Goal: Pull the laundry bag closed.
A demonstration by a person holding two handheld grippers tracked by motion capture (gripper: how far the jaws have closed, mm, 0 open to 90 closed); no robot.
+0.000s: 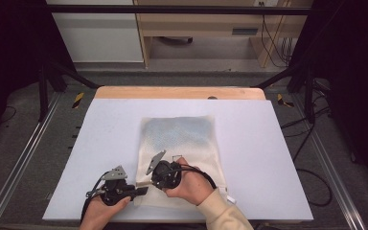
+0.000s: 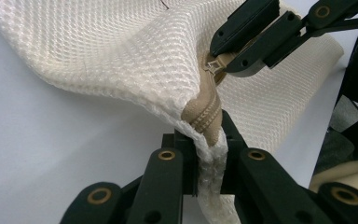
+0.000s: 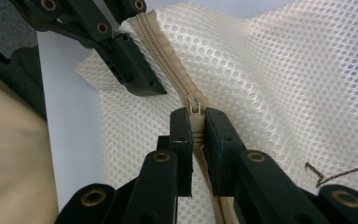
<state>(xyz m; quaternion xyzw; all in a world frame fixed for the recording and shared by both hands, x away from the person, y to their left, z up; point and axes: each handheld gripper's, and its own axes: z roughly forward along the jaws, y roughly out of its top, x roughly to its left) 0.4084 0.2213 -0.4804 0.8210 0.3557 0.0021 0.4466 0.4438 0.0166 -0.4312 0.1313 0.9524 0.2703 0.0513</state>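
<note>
Between the two tools on the white table (image 1: 100,143), cream mesh zippered bag (image 1: 182,139): left tool (image 2: 209,140) clamped on its corner edge, right tool (image 3: 196,123) pinching the beige zipper pull (image 3: 194,111).

Table (image 1: 268,158) free L, R & beyond mesh bag (image 1: 179,139).

The mesh bag (image 1: 179,143) hides its blurred bluish contents, and the right hand (image 1: 191,184) covers its near edge
</note>
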